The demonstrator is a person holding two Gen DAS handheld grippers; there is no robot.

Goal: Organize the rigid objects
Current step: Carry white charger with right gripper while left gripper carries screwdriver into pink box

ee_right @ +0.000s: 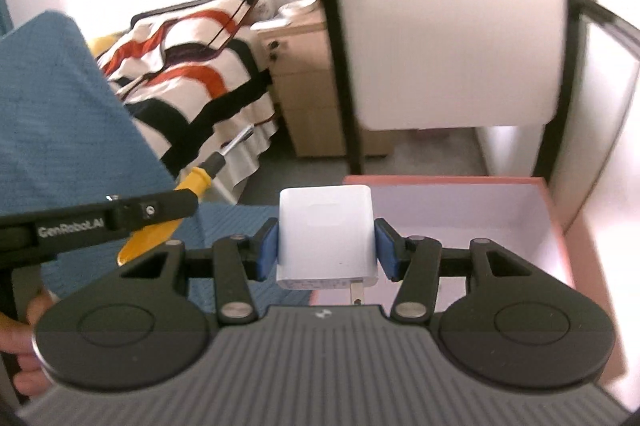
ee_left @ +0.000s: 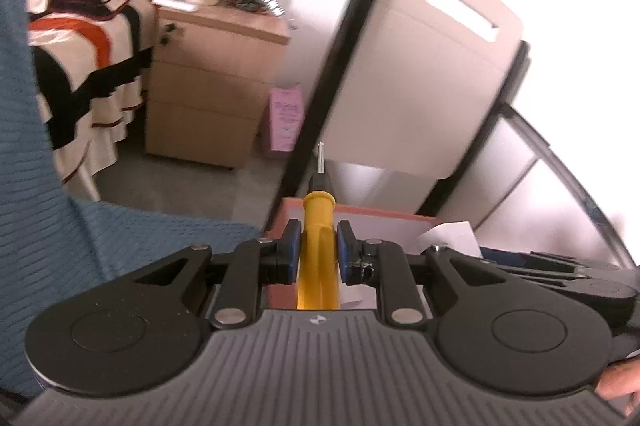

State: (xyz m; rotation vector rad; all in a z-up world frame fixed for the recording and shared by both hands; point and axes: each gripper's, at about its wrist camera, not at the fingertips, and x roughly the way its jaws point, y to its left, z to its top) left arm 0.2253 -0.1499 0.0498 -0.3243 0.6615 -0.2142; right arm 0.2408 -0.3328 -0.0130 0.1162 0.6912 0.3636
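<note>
Item 1: a yellow-handled screwdriver was pinched by its handle between the blue pads of the left gripper, shaft pointing forward and away, its tip seen against the dark frame of a white chair.

Item 2: a white plug adapter was clamped squarely between the pads of the right gripper, prongs facing the camera.

Item 3: a pink box, open-topped with a pale interior, was seen just ahead of and below both grippers, beside a blue knitted cloth.

Handling note: delivery into the box was judged to be the step in hand. Each item would best be lowered well inside the walls before release, the long screwdriver laid flat along one side, the adapter set apart from it.
</note>
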